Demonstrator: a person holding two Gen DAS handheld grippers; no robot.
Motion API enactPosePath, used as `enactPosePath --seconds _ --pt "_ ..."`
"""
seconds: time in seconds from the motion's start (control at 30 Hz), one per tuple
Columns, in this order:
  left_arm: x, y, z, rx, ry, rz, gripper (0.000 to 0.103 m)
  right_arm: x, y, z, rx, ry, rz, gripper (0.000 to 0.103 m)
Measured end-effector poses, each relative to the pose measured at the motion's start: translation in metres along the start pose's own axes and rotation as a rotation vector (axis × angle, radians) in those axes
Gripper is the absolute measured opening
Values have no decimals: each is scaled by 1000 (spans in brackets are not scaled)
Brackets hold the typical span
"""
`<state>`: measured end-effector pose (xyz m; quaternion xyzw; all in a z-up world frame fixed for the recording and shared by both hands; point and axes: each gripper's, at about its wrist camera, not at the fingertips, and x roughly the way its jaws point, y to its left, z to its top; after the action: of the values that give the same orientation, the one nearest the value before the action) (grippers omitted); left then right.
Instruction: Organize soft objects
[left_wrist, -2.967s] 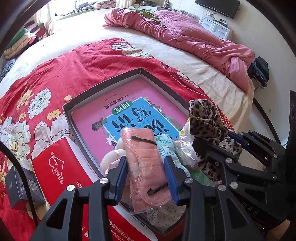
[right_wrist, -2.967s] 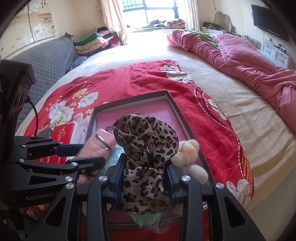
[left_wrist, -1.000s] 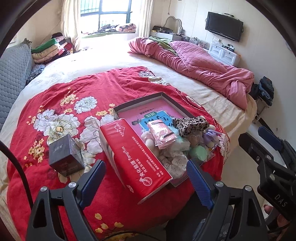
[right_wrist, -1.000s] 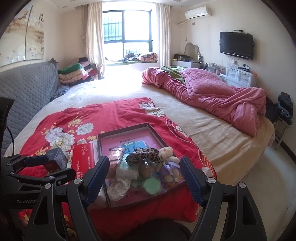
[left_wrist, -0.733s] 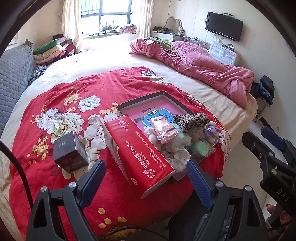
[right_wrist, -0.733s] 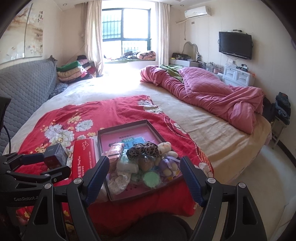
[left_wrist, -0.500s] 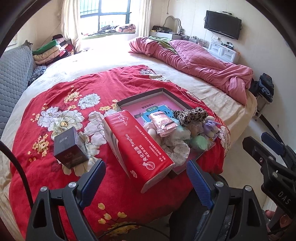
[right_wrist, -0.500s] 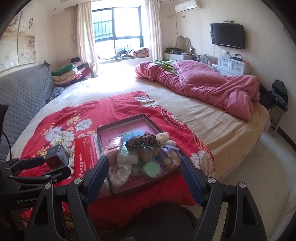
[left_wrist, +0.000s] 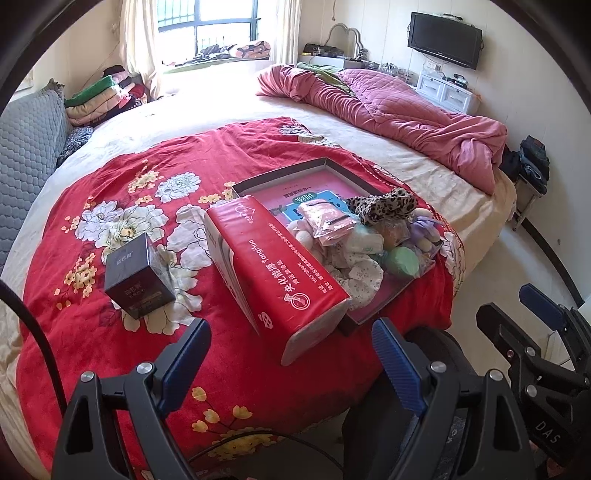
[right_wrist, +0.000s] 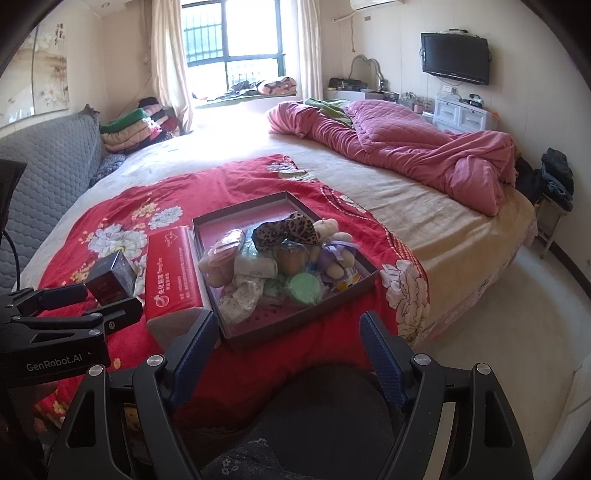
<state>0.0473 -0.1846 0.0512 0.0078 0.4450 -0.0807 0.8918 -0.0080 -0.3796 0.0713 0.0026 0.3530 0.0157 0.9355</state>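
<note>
A dark shallow box (left_wrist: 334, 162) (right_wrist: 236, 338) lies on the red floral blanket near the bed's front edge. In it sits a pile of soft things: a leopard-print cloth (left_wrist: 384, 203) (right_wrist: 286, 229), a pink pouch (left_wrist: 325, 218), a green round pad (left_wrist: 400, 260) (right_wrist: 304, 288), small plush toys (right_wrist: 334, 254) and white patterned cloth (right_wrist: 242, 295). My left gripper (left_wrist: 291, 363) is open and empty, held back from the bed. My right gripper (right_wrist: 288, 350) is open and empty, also well short of the box.
A long red tissue pack (left_wrist: 273, 262) (right_wrist: 171, 273) lies left of the box. A small dark cube box (left_wrist: 135, 275) (right_wrist: 110, 275) sits further left. A pink quilt (right_wrist: 406, 147) is bunched at the far right. The floor (right_wrist: 517, 332) lies right of the bed.
Three seconds ago each gripper was shut on an item over the box, the left on the pink pouch, the right on the leopard cloth. Both are now open and pulled well back; the items lie in the box.
</note>
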Motion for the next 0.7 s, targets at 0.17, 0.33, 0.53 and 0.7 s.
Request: enactPosePath --seconds 0.17,0.33,0.53,0.7 --pt "4 -3 -3 6 10 -1 88 7 -1 -2 4 21 -4 80" --pt "6 0 -5 -1 13 12 88 9 -4 -2 13 27 -1 80" --pt "11 4 -6 -14 26 15 88 14 -6 -3 23 41 -10 80" --pt "13 3 -7 -10 34 17 88 14 -6 -3 22 45 -12 80"
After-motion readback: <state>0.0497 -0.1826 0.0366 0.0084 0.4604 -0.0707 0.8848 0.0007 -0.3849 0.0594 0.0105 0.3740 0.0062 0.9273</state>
